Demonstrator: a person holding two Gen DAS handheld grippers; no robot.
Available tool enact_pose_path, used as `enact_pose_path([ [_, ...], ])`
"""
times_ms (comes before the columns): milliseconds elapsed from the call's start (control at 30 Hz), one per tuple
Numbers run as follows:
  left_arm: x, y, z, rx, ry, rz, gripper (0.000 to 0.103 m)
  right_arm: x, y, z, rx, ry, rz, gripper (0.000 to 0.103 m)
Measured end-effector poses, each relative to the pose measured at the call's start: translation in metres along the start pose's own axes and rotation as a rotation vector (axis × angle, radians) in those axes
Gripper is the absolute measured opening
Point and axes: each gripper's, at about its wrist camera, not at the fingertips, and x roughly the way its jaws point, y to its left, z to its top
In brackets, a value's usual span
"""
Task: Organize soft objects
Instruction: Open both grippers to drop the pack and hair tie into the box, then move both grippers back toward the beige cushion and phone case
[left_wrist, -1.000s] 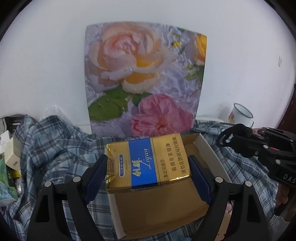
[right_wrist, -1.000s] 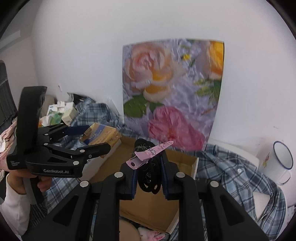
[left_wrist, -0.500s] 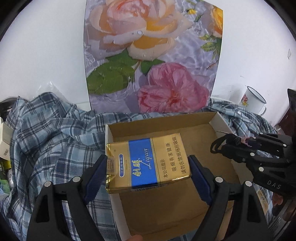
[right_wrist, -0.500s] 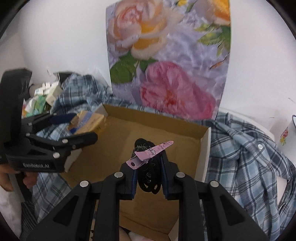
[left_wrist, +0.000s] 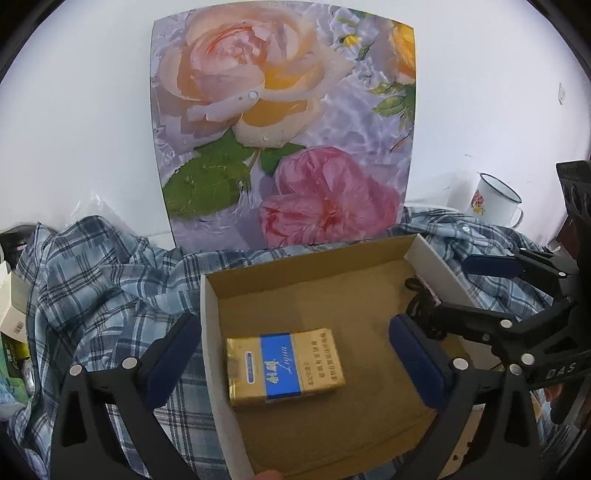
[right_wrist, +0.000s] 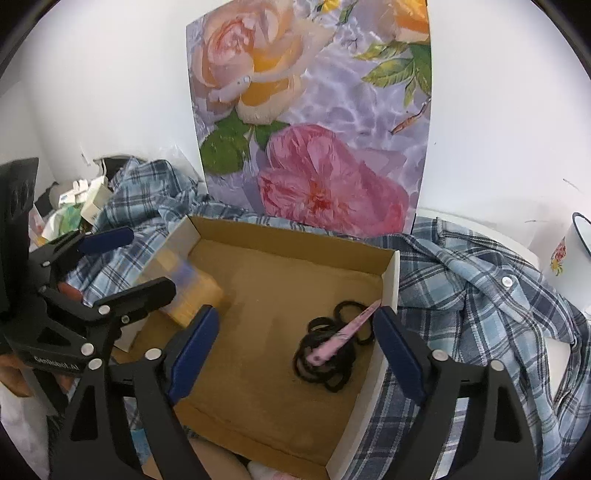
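Left gripper (left_wrist: 291, 356) and right gripper (right_wrist: 295, 349): both jaw pairs spread, holding nothing, poised over the box (right_wrist: 391, 273). One gold pack (left_wrist: 286, 365) lies flat by the box's left wall; one bundle of hair ties (right_wrist: 328, 354) with one pink clip (right_wrist: 341, 334) lies by its right wall, apparently to gather small items. One plaid shirt (right_wrist: 480, 295) surrounds the box; one mug (left_wrist: 493, 201) stands behind it.

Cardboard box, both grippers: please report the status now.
Left gripper open, gold pack lying in cardboard box. Right gripper open, hair ties with pink clip in box. Nothing in the way.
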Motion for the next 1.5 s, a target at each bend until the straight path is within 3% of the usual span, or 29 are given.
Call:
enact_pose_path([
  [500,-0.014,-0.002,0.003,-0.006,-0.024,0.003,0.103,-0.026,0.003,0.007,0.018,-0.05,0.007,0.099],
  [900,-0.065,-0.017,0.02,0.013,-0.135,-0.044,0.103,-0.079,0.026,0.02,-0.031,-0.15,-0.04,0.102],
  [1033,-0.092,-0.019,0.027,0.018,-0.182,-0.053,0.103,-0.108,0.032,0.025,-0.032,-0.209,-0.1,0.102],
  [1233,-0.156,-0.032,0.033,0.051,-0.309,-0.098,0.103,-0.164,0.041,0.026,-0.047,-0.325,-0.078,0.102],
  [1367,-0.193,-0.045,0.036,0.121,-0.351,-0.118,0.103,-0.202,0.044,0.022,-0.071,-0.356,-0.096,0.102],
  [1500,-0.226,-0.058,0.031,0.205,-0.367,-0.083,0.103,-0.248,0.05,0.005,-0.118,-0.389,-0.128,0.102],
])
